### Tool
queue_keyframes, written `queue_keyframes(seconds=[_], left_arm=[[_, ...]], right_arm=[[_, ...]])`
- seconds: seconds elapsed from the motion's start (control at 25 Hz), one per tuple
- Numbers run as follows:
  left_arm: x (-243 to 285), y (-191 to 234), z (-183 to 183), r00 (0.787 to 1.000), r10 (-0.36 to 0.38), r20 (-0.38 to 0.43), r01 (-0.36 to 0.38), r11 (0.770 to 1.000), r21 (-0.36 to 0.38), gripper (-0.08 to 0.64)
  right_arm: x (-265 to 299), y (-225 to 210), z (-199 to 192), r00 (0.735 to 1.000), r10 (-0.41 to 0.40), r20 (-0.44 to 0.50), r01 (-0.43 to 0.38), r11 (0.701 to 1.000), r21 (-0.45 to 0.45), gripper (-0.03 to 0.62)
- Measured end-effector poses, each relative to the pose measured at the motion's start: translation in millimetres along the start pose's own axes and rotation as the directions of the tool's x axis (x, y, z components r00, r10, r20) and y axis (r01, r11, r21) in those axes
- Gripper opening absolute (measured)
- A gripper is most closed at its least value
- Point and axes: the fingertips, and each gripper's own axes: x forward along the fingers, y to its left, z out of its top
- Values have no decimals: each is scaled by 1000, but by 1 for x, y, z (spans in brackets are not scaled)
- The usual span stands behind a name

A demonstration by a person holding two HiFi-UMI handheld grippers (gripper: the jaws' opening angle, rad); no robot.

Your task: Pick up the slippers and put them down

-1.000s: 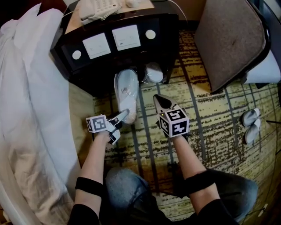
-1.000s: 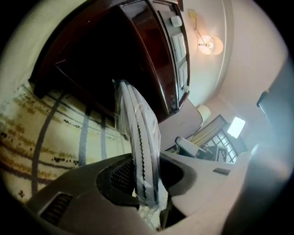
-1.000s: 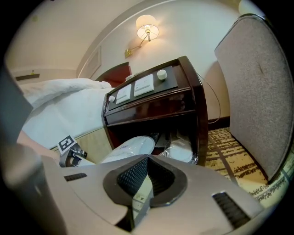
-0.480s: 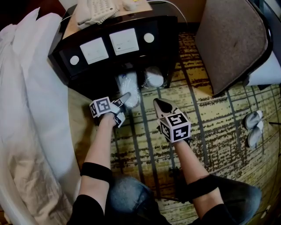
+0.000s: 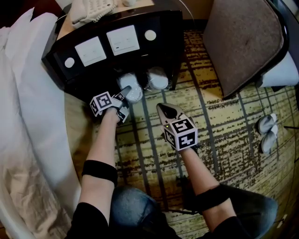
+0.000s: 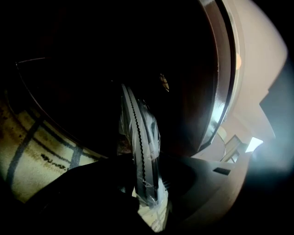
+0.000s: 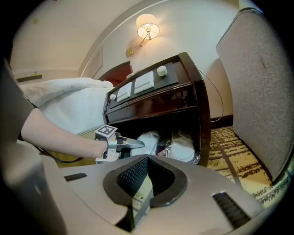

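A white slipper in clear plastic wrap lies half inside the low opening of the dark nightstand. My left gripper is shut on its near end. In the left gripper view the slipper stands edge-on between the jaws of the left gripper, with darkness around it. A second wrapped slipper lies beside it in the opening. My right gripper hangs shut and empty over the carpet. The right gripper view shows the right gripper, the left gripper and both slippers.
A bed with white sheets runs along the left. A padded chair stands at the right of the nightstand. Another pair of slippers lies on the patterned carpet at the far right. A telephone sits on the nightstand.
My left gripper has carried the slipper up the picture, from the carpet into the nightstand's low opening beside the other slipper. The right gripper has kept still.
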Motion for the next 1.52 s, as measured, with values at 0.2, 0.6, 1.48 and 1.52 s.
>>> queue_keyframes(seconds=[0.2,0.6,1.48,1.52], left_arm=[[5,8,6,999,30,42,-27,998,-60,115],[-1,24,26,976,140,165,-115,981,-155,135],[-64,12,37,901,376,218,-418,886,200,395],[-75,3,37,894,393,217,-437,873,217,342]], right_arm=[[-1,-3,0,1000,-2,2,2,1000,3,2],[-2,-6,0,1000,-3,9,3,1000,13,2],[10,15,17,1000,17,-22,-15,996,83,2],[6,19,23,999,20,-36,-17,995,94,2]])
